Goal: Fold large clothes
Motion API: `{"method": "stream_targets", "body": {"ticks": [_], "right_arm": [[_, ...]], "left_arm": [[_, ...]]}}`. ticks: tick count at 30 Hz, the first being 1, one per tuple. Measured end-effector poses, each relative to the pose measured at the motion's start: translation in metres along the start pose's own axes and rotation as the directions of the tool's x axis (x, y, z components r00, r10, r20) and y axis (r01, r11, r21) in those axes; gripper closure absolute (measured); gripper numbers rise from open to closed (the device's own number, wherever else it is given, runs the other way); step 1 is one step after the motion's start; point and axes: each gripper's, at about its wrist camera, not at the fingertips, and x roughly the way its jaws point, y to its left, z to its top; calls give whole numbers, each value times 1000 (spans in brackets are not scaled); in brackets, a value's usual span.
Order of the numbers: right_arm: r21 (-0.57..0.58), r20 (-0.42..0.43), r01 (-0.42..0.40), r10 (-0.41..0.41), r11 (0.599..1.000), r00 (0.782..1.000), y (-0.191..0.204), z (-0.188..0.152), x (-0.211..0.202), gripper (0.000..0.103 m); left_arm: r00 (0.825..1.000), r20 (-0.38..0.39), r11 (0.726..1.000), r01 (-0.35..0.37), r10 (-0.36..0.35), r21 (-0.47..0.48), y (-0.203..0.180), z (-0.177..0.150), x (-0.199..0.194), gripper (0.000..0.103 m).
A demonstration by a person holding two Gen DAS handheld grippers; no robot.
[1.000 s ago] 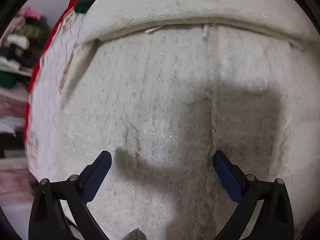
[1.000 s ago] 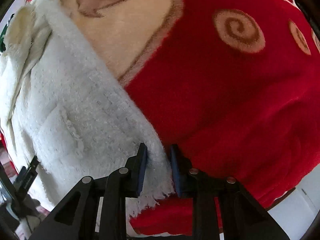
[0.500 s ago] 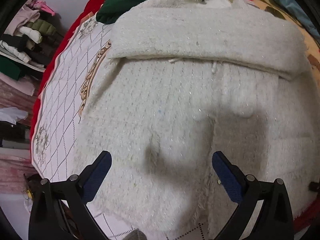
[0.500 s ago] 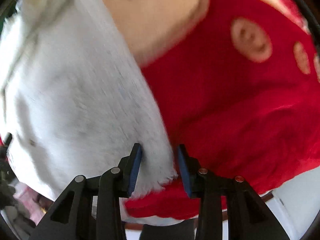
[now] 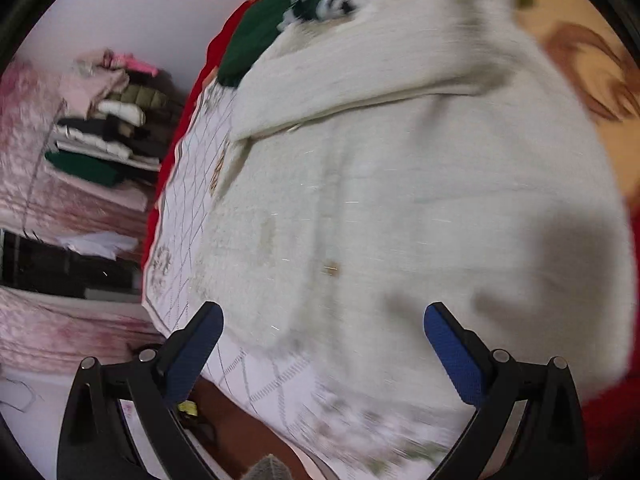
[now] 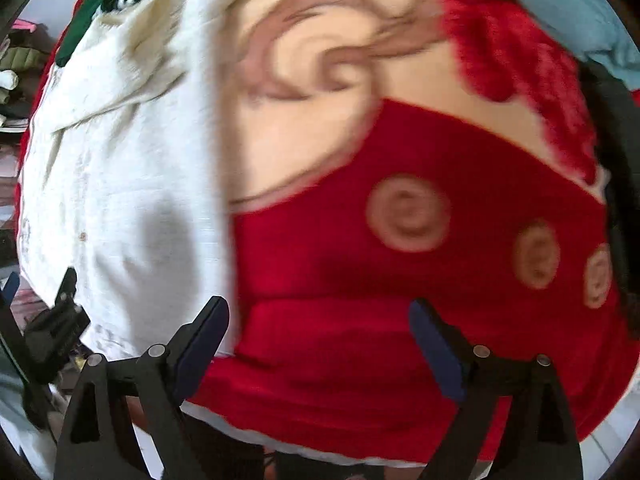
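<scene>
The right gripper (image 6: 318, 342) stands spread wide with nothing between its jaws, which have just been opening; below it lies bare red blanket (image 6: 400, 300), and the cream knitted garment (image 6: 120, 200) sits off to its left, its straight side edge running away from the camera just beside the left finger. The left gripper (image 5: 322, 346) is likewise spread and empty, hanging over the near hem of the same garment (image 5: 400, 200). From there the garment stretches away up the bed, its long axis running from the hem near the fingers to a folded-over band at the far end, where a dark green garment (image 5: 256, 40) touches it. By my reading the left gripper is the nearer for the next fold, since it faces the hem squarely, while the right must shift leftward to reach the edge.
</scene>
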Motion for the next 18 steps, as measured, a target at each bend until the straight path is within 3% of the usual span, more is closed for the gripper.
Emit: {"method": "stream_targets", "body": {"ticks": [4,8,10,13,15,18], "right_arm": [[95,0,10,-10,995,1000,-70,-7,-8,10],[183,-18,25,-22,983,1000,-133,-9,-6,10],[211,-27,25,-20,977,999,-157,-8,-1,10],[227,-26,19,-13,974,1000,-172,-5,8,10],[223,-18,4,0,975,1000,-176,2,11,10],[217,-8,-30,33,976,999,-177,14,20,10]], "left_arm": [[999,36,996,-4,1,87,-63,0,-42,0],[998,56,990,25,-33,138,-112,1,-60,0],[999,38,986,30,-37,165,-140,2,-55,0],[1000,10,979,-21,19,201,-170,4,-32,0],[999,-22,978,-43,49,206,-177,6,-11,0],[999,-40,990,0,6,144,-162,15,6,0]]}}
